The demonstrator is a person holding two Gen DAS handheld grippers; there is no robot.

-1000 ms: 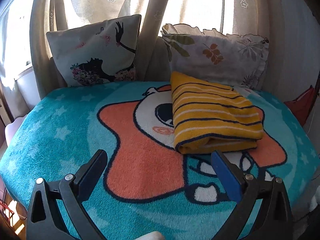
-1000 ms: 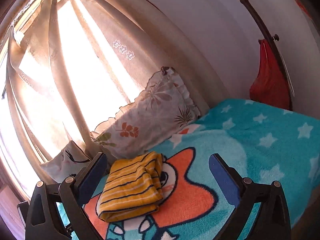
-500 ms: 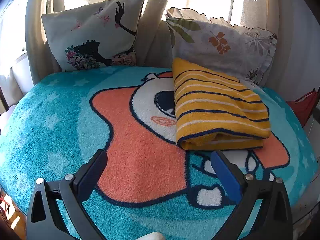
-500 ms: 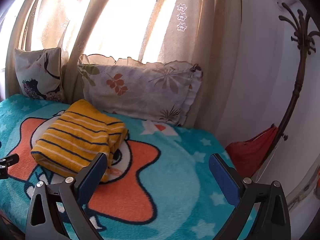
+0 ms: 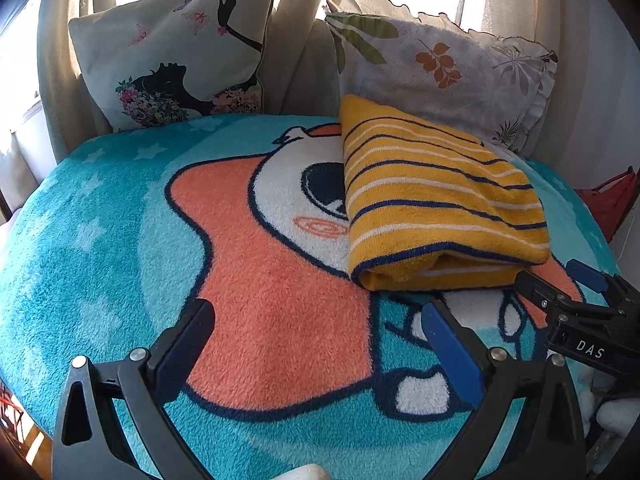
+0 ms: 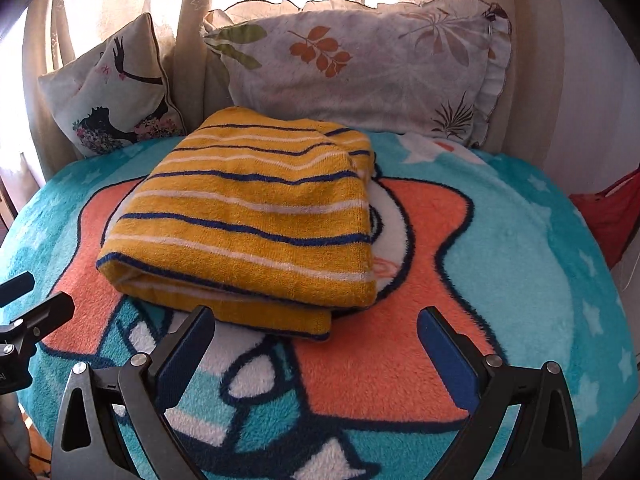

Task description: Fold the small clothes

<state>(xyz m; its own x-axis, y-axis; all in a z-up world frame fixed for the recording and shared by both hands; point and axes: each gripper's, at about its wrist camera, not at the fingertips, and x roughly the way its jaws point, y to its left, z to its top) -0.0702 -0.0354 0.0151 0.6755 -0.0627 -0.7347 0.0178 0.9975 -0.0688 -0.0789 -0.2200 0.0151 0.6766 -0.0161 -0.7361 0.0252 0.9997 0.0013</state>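
A folded yellow garment (image 5: 436,204) with navy and white stripes lies on the teal cartoon blanket (image 5: 120,240); it also shows in the right wrist view (image 6: 252,216), on the blanket (image 6: 520,248). My left gripper (image 5: 316,336) is open and empty, low over the blanket, left of and in front of the garment. My right gripper (image 6: 316,340) is open and empty, just in front of the garment's near edge, its left finger close to the fold. The right gripper also shows in the left wrist view (image 5: 560,280), and the left gripper in the right wrist view (image 6: 36,300).
Two pillows lean against the curtain behind the bed: a butterfly-and-woman pillow (image 5: 176,52) on the left and a leaf-print pillow (image 5: 440,68) right behind the garment. A red cloth (image 5: 608,208) hangs off the bed's right side. The bed edge runs under the grippers.
Both grippers have moved lower and closer to the garment. The right gripper swung round from the wall to face the garment and now appears in the left wrist view. Both stay open.
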